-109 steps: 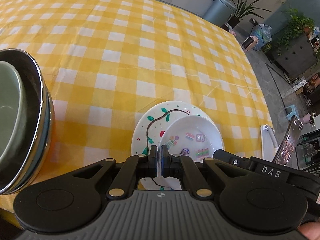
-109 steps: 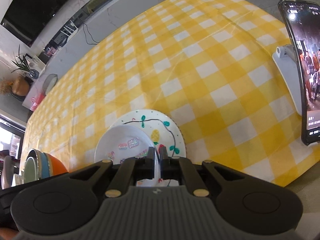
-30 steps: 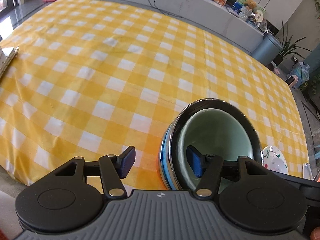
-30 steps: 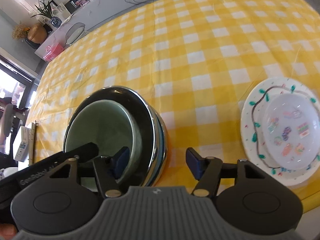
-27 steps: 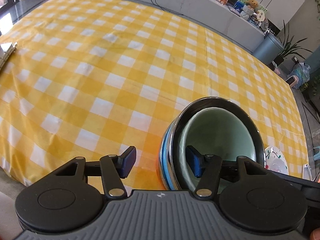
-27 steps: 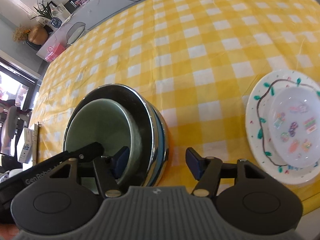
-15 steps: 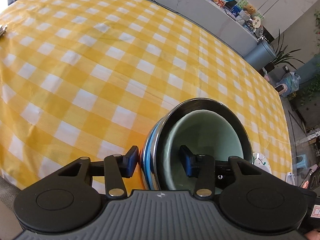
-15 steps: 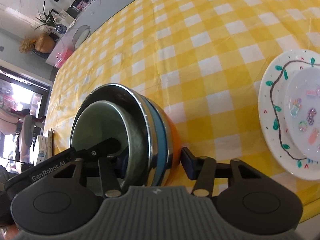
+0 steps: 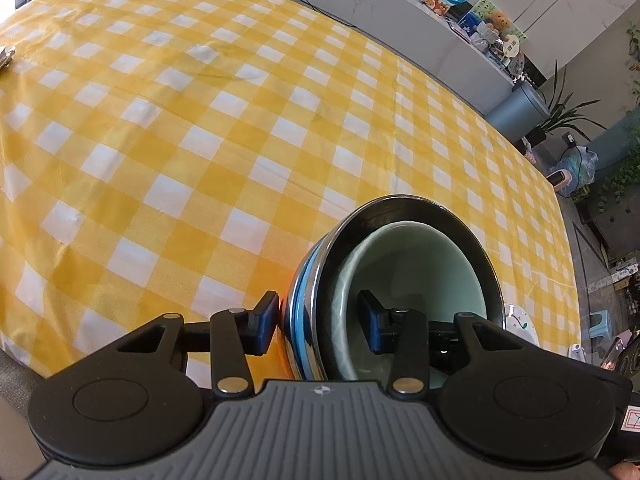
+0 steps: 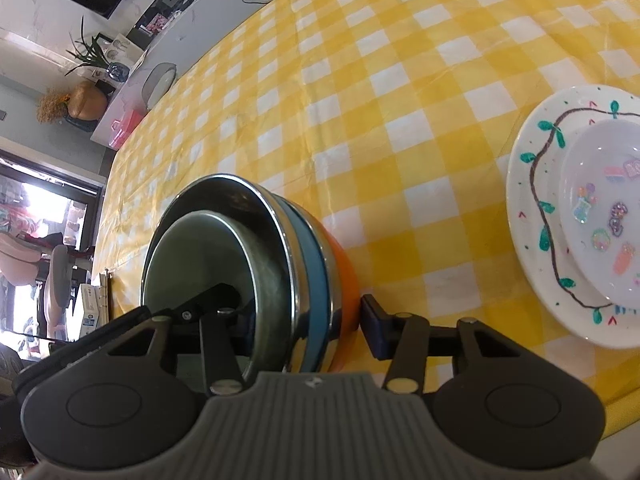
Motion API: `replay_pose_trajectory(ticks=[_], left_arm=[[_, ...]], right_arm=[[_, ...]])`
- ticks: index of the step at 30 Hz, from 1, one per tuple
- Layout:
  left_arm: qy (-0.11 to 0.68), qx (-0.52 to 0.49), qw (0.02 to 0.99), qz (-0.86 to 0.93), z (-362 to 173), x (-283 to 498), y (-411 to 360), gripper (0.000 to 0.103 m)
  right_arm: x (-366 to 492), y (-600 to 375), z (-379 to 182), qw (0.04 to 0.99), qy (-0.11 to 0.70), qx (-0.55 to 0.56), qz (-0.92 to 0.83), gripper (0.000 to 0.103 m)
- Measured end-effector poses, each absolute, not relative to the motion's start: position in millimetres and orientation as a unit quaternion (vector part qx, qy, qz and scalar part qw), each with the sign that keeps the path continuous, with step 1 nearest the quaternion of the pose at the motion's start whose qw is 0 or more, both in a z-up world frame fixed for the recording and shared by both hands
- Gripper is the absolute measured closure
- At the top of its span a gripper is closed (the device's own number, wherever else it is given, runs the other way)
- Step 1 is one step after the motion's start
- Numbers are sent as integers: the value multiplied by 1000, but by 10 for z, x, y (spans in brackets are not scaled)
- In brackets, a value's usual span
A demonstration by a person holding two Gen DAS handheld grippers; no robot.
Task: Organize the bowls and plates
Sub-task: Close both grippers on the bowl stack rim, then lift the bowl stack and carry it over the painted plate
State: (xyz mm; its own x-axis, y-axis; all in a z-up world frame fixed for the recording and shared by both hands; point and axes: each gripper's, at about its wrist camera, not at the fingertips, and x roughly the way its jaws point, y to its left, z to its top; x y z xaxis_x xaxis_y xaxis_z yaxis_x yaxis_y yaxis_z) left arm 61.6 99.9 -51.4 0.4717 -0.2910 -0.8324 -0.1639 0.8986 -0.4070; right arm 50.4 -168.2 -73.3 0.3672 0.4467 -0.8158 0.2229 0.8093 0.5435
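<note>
The stack of nested bowls point(image 9: 404, 264), a pale green ceramic one inside a steel one inside blue and orange ones, sat on the yellow-and-white checked worktop point(image 9: 200, 140), near its front edge. The left hand-held gripper point(image 9: 320, 322) had just been closing and clasped the stack's left rim, one pad against the outer wall, the other inside the green bowl. The right hand-held gripper point(image 10: 308, 320) had likewise been closing and clamped the opposite rim. Only the right wrist view showed the orange bottom bowl clearly, and the white plate painted with a vine point(image 10: 532, 216), carrying a smaller white stickered dish point(image 10: 600, 208), well right of the stack. No writing was legible in either view.
</note>
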Motion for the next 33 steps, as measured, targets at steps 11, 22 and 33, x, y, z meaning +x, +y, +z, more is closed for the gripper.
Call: replay_pose_trajectory(ticks=[11, 22, 33], left_arm=[[503, -206, 838, -50, -304, 568, 787, 55], [492, -192, 845, -85, -41, 551, 246, 55], [496, -185, 839, -123, 42, 665, -463, 55]], right_arm=[[437, -1868, -534, 776, 544, 312, 65, 55], [277, -2410, -222, 786, 522, 328, 44, 55], [234, -3116, 35, 794, 518, 317, 24, 56]])
